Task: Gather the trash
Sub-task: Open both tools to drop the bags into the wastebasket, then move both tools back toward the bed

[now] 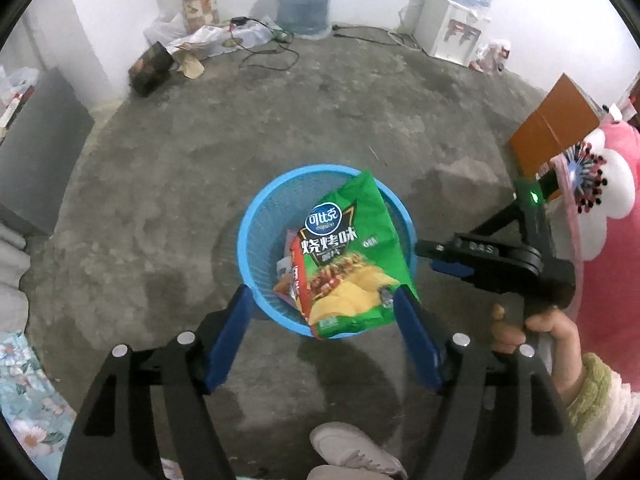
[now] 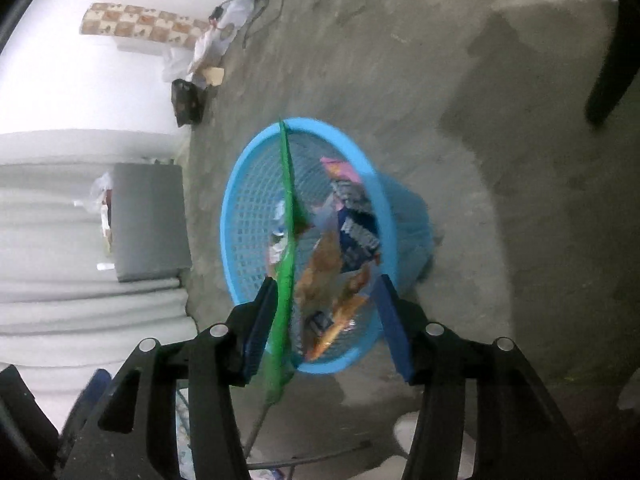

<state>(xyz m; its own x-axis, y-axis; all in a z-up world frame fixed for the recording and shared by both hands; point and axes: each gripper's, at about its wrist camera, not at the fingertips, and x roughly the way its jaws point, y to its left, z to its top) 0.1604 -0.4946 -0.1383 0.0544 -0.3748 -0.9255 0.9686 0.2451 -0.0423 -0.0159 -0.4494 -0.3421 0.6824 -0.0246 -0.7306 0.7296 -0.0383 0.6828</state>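
From the left wrist view, your left gripper [image 1: 324, 316] stands spread, pinching nothing. The one green foil crisp bag [image 1: 352, 256] lies across the one blue mesh plastic basket [image 1: 256, 216] — half over its near rim, so it may slide out.

From the right wrist view, your right gripper [image 2: 328, 320] is spread too; the bag touches one pad and could snag.

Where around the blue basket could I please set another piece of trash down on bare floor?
Bare concrete floor lies open between the blue basket and the water jug by the far wall. It is crowded on the near side, around both grippers, the green chip bag and a shoe.
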